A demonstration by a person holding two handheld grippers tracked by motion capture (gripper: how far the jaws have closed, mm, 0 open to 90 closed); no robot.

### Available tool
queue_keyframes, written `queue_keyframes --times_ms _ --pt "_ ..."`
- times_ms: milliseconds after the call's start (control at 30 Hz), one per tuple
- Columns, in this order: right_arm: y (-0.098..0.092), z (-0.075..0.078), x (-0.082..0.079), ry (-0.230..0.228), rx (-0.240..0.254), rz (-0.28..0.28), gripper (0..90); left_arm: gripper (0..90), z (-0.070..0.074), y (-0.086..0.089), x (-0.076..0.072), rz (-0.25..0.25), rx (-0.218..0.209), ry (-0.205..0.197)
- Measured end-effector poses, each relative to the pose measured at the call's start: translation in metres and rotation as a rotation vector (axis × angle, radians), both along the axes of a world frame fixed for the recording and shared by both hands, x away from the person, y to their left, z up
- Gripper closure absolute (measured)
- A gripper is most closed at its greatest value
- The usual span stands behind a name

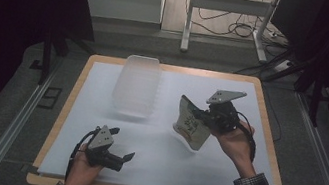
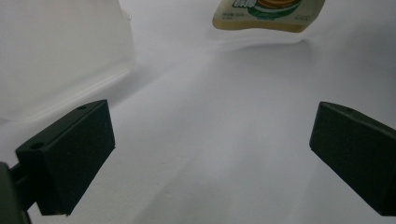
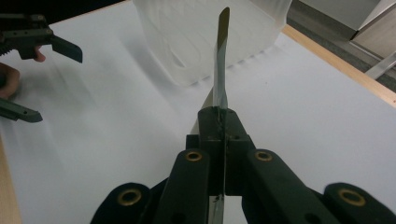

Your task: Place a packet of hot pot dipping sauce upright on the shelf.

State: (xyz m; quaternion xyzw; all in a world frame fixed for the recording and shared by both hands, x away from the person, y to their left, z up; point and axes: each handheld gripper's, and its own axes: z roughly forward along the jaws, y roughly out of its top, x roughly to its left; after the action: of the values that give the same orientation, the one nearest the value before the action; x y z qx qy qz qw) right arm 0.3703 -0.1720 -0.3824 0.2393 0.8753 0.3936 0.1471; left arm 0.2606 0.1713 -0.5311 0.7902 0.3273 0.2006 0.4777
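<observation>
- Flat cream-and-green printed food pouch: held clear above the white table cover, right of the table's middle in the high view. It hangs tilted, its printed face turned toward the left side of the table.
- In the right gripper view the pouch is seen edge-on, a thin strip rising straight out from between the jaws.
- In the left gripper view the pouch's lower edge shows at the top, with its shadow on the cover beneath.
- Right gripper: jaws pressed together on one edge of the pouch; the person's right hand holds it raised off the table.
- Left gripper: near the front left of the table, jaws wide apart with nothing between them, well apart from the pouch.
- Translucent white plastic tub: stands on the cover toward the back, left of the pouch and not touching it.
</observation>
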Motion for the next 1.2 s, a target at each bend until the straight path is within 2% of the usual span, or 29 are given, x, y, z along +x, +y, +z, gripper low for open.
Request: queue_keyframes --times_ms 500,1033,1200 --pt "0.008 0.019 0.021 -0.016 0.025 0.041 89.4 0.0 0.000 0.000 0.000 -0.007 0.001 0.002" --pt "0.038 0.031 0.044 -0.017 0.054 0.109 89.4 0.0 0.001 0.001 -0.001 -0.011 -0.008 0.001" --pt "0.051 0.036 0.050 -0.019 0.048 0.133 89.4 0.0 0.001 0.001 -0.001 -0.024 -0.016 -0.004"
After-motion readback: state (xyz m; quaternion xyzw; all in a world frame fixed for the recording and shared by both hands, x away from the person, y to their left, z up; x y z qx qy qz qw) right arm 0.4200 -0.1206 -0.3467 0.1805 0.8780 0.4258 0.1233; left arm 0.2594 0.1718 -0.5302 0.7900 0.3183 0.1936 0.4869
